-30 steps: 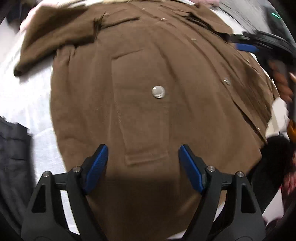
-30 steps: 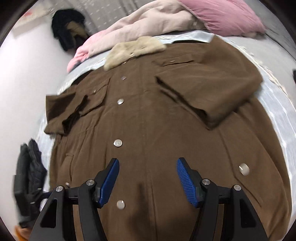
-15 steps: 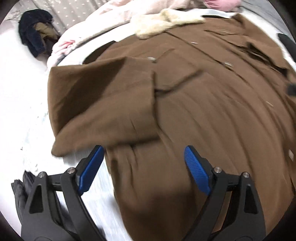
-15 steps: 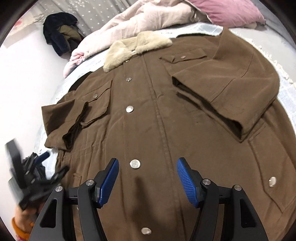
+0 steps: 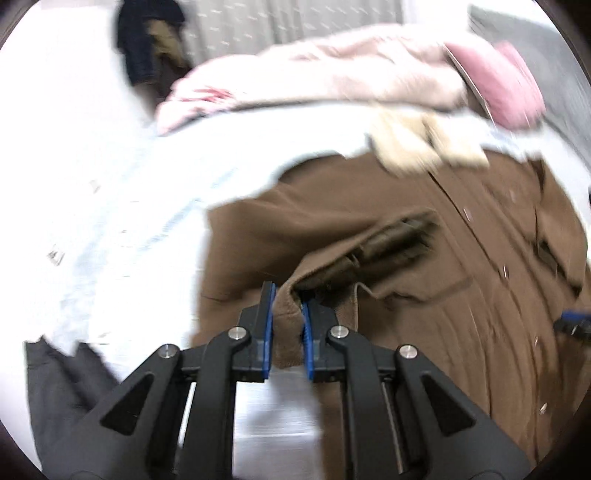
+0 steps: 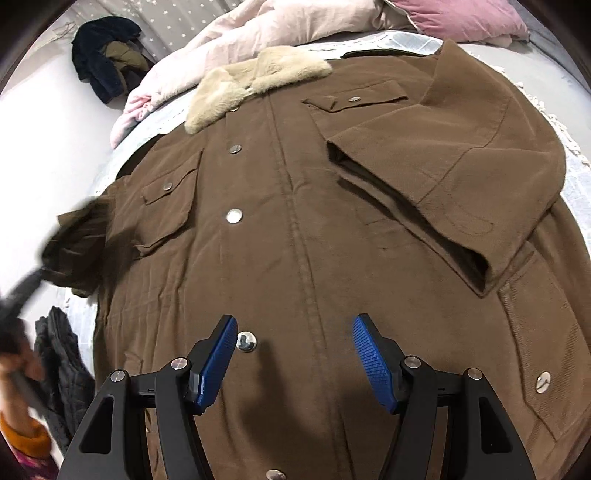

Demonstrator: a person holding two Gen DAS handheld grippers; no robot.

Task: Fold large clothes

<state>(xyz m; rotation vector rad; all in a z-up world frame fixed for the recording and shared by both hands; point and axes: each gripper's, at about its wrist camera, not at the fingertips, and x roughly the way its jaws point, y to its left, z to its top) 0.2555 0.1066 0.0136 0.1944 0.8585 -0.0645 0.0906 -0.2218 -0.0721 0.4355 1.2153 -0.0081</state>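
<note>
Half a second before, our left tongs [image 5: 286, 325] had hung wide open over the folded left sleeve [image 5: 332, 266]; at this moment they were pinched nearly shut on the sleeve's cuff edge, brown cloth bunched between the blue pads [image 5: 269, 314]. We took that to mean the sleeve fold on that side was being redone or carried further across the chest, so the task was still at the sleeve stage, with the body of the coat not yet folded.

The brown coat [image 6: 295, 240] lay face up and buttoned on the bed [image 6: 576, 173], its fur collar [image 6: 255, 85] toward the pink duvet [image 6: 277, 26] and pillow [image 6: 461, 18]. Its right sleeve [image 6: 461, 166] was already folded across the front.

Our right tongs [image 6: 294, 354] were spread wide and held nothing, hovering above the placket near a snap button [image 6: 246, 341].

The right wrist view gave us the whole coat sharply, and showed the left sleeve only as a blur at the far left edge, lifted off the bed beside the left hand [image 6: 14, 354]. It could not show us the grip itself. The left wrist view, though smeared by motion, showed exactly that: cuff between the pads, the sleeve opening dark just beyond. A dark garment [image 5: 66, 387] lay on the bed beside the coat's hem.
</note>
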